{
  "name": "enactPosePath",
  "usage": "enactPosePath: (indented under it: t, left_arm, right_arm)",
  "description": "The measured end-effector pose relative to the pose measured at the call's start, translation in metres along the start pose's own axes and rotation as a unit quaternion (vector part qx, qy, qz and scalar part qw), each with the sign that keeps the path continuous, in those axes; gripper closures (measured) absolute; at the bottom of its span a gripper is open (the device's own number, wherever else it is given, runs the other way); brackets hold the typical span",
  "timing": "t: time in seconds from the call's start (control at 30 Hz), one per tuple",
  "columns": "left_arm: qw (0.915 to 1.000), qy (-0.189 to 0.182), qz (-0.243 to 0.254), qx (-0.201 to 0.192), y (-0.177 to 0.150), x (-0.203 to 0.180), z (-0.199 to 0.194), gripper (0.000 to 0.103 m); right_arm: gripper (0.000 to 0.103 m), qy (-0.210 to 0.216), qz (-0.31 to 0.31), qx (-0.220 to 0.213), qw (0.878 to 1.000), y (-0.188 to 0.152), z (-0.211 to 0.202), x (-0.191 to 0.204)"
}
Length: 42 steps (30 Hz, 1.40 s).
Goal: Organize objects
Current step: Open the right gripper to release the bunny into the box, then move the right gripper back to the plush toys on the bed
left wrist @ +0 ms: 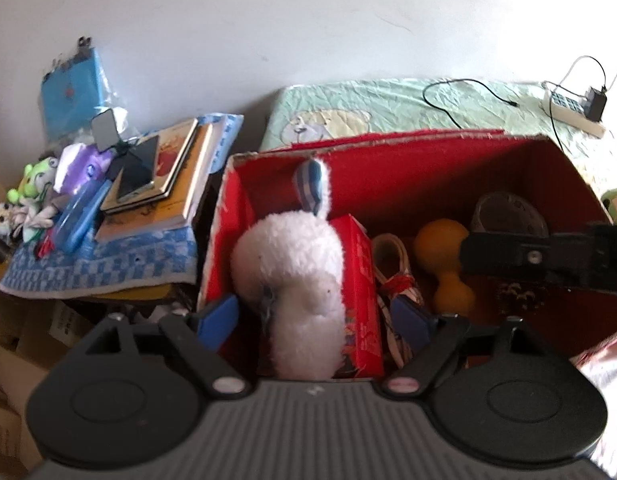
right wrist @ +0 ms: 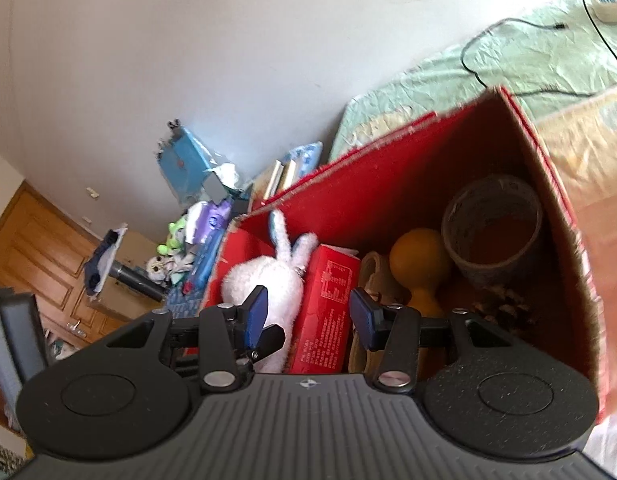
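A red cardboard box [left wrist: 388,168] [right wrist: 388,184] stands open below both grippers. Inside lie a white plush rabbit [left wrist: 292,264] [right wrist: 268,276], a red carton [left wrist: 358,280] [right wrist: 328,300], an orange dumbbell-shaped toy [left wrist: 444,256] [right wrist: 416,256], a tape roll [left wrist: 508,212] [right wrist: 492,232] and a pine cone [right wrist: 504,308]. My left gripper [left wrist: 316,318] is open, its blue pads on either side of the rabbit and carton. My right gripper [right wrist: 310,316] is open above the carton and holds nothing. One of its black fingers [left wrist: 508,256] reaches in from the right in the left wrist view.
Left of the box, a side table with a blue checkered cloth [left wrist: 108,268] carries stacked books [left wrist: 168,184], a phone and small toys. Behind the box is a bed with a green sheet [left wrist: 388,108], a power strip [left wrist: 568,110] and a cable. A wooden door [right wrist: 40,248] is at far left.
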<state>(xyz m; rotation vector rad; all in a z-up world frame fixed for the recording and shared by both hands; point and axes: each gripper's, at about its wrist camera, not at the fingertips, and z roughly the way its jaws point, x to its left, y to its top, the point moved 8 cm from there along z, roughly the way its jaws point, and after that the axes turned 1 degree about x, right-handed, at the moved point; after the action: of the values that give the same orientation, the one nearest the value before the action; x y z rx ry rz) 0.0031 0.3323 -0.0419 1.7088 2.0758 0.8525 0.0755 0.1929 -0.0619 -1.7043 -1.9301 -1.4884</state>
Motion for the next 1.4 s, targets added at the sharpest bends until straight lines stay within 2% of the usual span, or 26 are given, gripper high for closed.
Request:
enactPosePath:
  t: [0.2, 0.43, 0.63, 0.93, 1.13, 1.4]
  left_arm:
    - [0.9991, -0.008, -0.042, -0.007, 0.005, -0.013, -0.019, 0.009]
    - [0.9960, -0.031, -0.083, -0.006, 0.007, -0.050, -0.032, 0.009]
    - [0.9938, -0.059, -0.084, -0.043, 0.008, -0.093, -0.056, 0.009]
    - [0.9849, -0.136, -0.090, -0.058, -0.006, -0.158, -0.078, 0.008]
    - [0.9767, -0.193, -0.090, -0.033, -0.021, -0.202, -0.075, 0.008]
    - [0.9704, -0.234, -0.057, 0.023, -0.048, -0.264, -0.057, 0.007]
  right_arm:
    - [0.053, 0.024, -0.030, -0.013, 0.999, 0.007, -0.025, -0.004]
    - [0.053, 0.035, -0.068, -0.028, 0.997, 0.018, -0.064, -0.023]
    - [0.053, 0.041, -0.080, -0.040, 0.995, 0.026, -0.095, -0.046]
    - [0.053, 0.035, -0.078, -0.037, 0.996, 0.029, -0.129, -0.091]
    - [0.053, 0.017, -0.080, -0.036, 0.996, 0.023, -0.147, -0.119]
    - [0.053, -0.018, -0.075, -0.034, 0.996, 0.016, -0.159, -0.159]
